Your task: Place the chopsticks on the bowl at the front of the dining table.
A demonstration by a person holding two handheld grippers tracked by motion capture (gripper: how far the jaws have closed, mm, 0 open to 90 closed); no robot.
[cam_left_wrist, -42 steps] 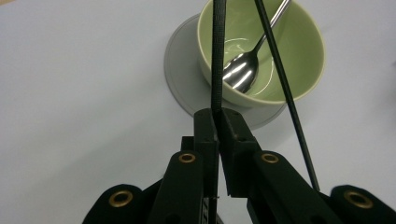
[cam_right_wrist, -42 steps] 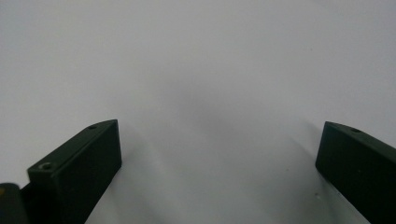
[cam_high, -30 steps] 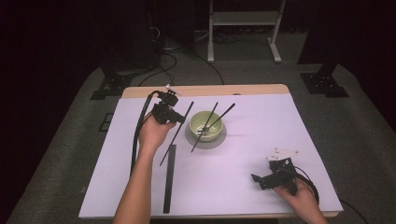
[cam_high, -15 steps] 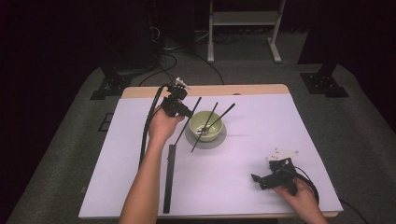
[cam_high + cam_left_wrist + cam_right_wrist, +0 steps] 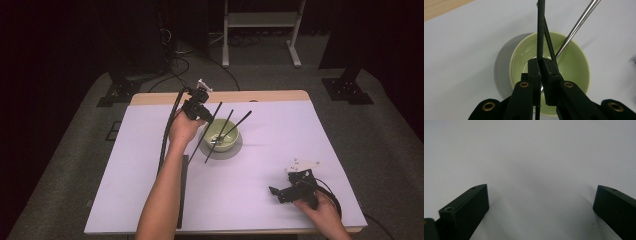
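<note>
Left gripper view: left tongs (image 5: 541, 65) clenched on black rod (image 5: 540, 27), long axis running straight over bowl (image 5: 574, 62); right tongs (image 5: 541, 207) released.

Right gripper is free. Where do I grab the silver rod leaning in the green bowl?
Take the silver rod by its upper stretch, beyond the rim of the bowl, from the right, jaws across the shaft: it slants up and out that way, away from the left gripper.

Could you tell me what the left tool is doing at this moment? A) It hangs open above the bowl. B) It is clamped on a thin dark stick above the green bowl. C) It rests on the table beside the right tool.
B: in the left gripper view the left tool is closed on a thin dark stick directly above the green bowl.
</note>
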